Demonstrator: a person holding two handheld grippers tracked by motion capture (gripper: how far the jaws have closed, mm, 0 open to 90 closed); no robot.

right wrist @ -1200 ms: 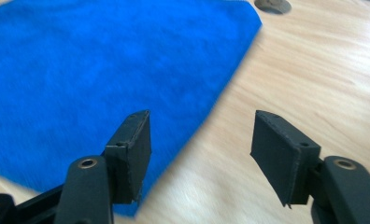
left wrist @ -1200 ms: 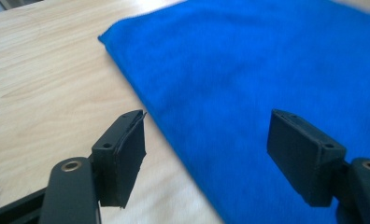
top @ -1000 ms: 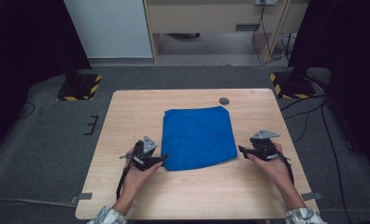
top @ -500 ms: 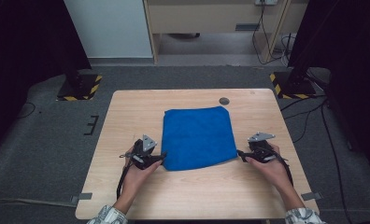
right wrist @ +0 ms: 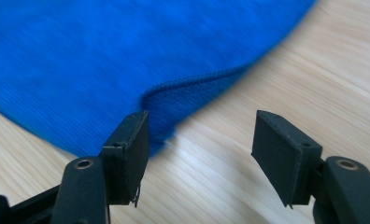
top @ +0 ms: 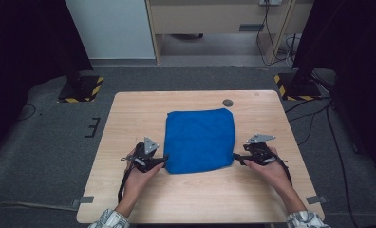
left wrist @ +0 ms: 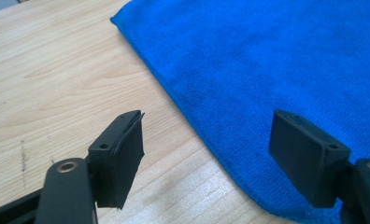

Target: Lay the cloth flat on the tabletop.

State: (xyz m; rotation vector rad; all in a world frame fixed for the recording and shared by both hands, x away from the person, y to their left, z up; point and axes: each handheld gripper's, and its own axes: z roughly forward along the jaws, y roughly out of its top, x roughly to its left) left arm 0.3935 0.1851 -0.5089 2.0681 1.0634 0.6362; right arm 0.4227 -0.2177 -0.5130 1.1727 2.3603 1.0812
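The blue cloth (top: 200,140) lies flat at the table's (top: 129,109) centre, toward its near edge. The left gripper (top: 164,158) and right gripper (top: 235,156) flank the cloth's near corners, jaws spread and gripping nothing, apparently positioned to pinch both corners for a fold.

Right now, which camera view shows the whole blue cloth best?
The high view: there the blue cloth lies complete on the wooden table, all four edges visible. The left gripper view gives just one edge and a near corner; the right gripper view gives a blurred edge with a lifted fold.
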